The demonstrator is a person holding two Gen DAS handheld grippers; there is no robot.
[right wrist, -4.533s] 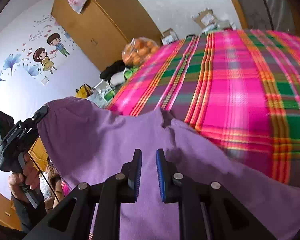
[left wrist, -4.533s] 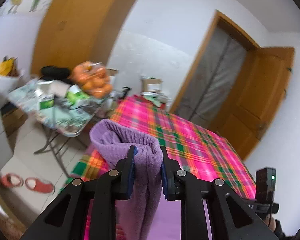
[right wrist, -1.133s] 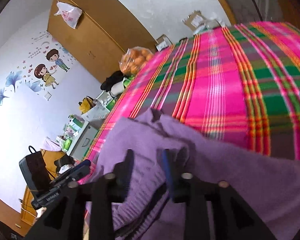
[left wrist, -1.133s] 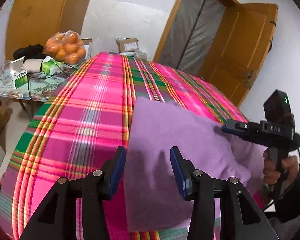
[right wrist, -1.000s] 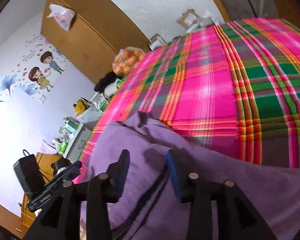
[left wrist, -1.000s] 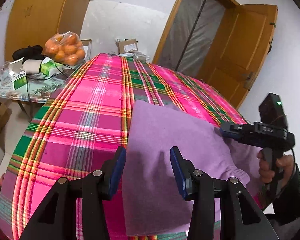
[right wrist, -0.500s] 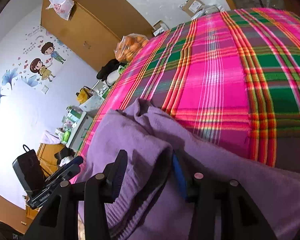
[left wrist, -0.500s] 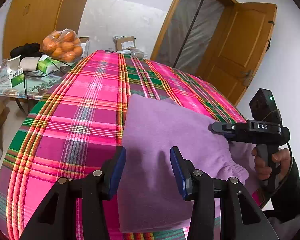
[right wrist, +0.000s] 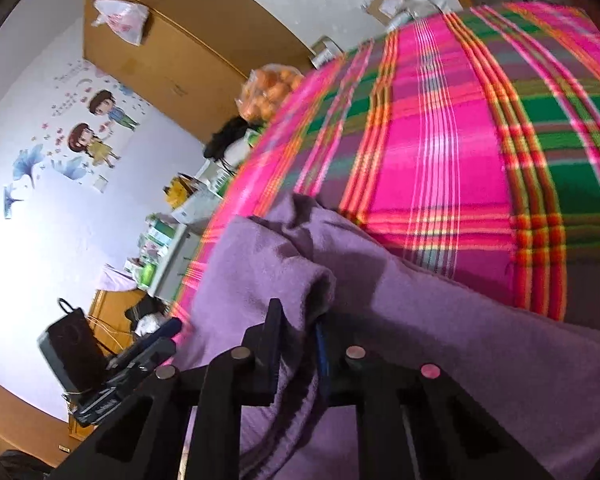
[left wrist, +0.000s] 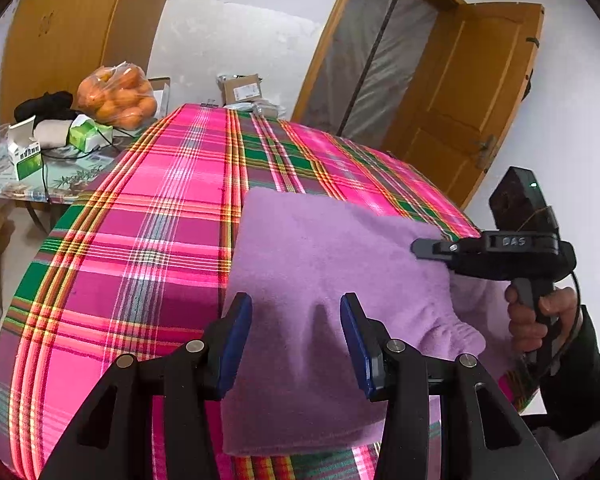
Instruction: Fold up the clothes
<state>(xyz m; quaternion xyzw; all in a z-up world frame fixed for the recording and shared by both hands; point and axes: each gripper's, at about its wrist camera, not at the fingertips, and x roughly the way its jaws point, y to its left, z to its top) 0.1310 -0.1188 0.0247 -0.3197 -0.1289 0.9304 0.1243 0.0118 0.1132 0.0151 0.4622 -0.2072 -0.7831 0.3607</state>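
A purple fleece garment (left wrist: 320,264) lies folded on the near part of a bed with a pink and green plaid sheet (left wrist: 140,240). My left gripper (left wrist: 296,324) hovers over the garment's near edge, open, its blue pads wide apart with nothing pinched. My right gripper (right wrist: 298,340) is at the garment's right side, and its jaws are closing on a raised fold of the purple cloth (right wrist: 284,280) that bunches between the pads. In the left wrist view the right gripper (left wrist: 420,247) shows in a person's hand (left wrist: 540,316), its tip on the cloth.
A side table left of the bed holds a bag of oranges (left wrist: 116,96), small boxes (left wrist: 28,152) and cables. A wooden door (left wrist: 460,100) stands open beyond the bed's far right. A tall wooden wardrobe (right wrist: 180,40) lines the left wall.
The right gripper's jaws have narrowed onto a fold of the purple garment. The left gripper, which earlier held the garment up in the air, stays open and almost still over the cloth.
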